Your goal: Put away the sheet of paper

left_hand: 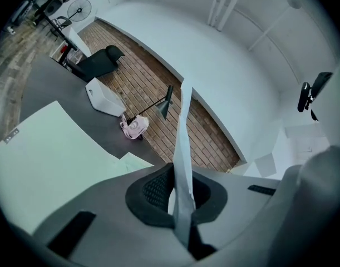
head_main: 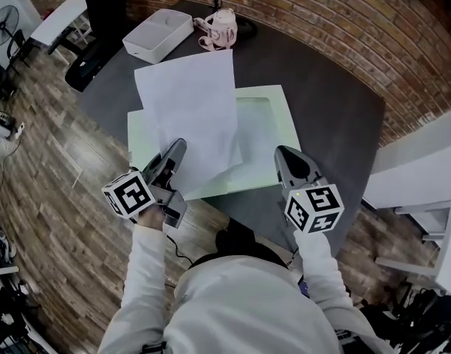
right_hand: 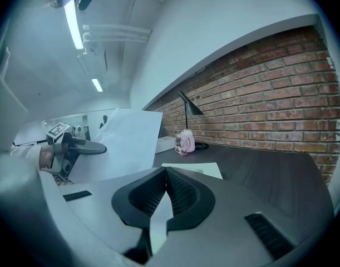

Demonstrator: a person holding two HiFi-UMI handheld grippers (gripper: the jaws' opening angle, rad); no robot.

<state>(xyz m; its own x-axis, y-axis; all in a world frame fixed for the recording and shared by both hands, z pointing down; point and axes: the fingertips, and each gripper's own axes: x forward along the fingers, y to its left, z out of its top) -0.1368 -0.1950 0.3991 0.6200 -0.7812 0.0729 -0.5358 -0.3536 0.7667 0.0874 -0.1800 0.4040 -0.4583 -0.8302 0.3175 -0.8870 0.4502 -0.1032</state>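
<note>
The white sheet of paper [head_main: 192,102] is lifted off the table and slants over a pale green folder [head_main: 268,135] that lies flat on the dark table [head_main: 336,124]. My left gripper [head_main: 177,147] is shut on the sheet's near left edge. In the left gripper view the paper [left_hand: 183,149] stands edge-on between the pads of the left gripper [left_hand: 181,189], with the folder [left_hand: 47,149] below. My right gripper [head_main: 283,153] hovers at the folder's near right corner. In its own view the right gripper [right_hand: 166,171] has its jaws together, and the sheet [right_hand: 122,143] and the left gripper [right_hand: 75,146] show to the left.
A white box [head_main: 157,34], a pink bag [head_main: 221,28] and a black desk lamp's base [head_main: 246,26] stand at the table's far side. A brick wall [head_main: 343,28] runs behind. A black chair [head_main: 88,61] is off the far left corner.
</note>
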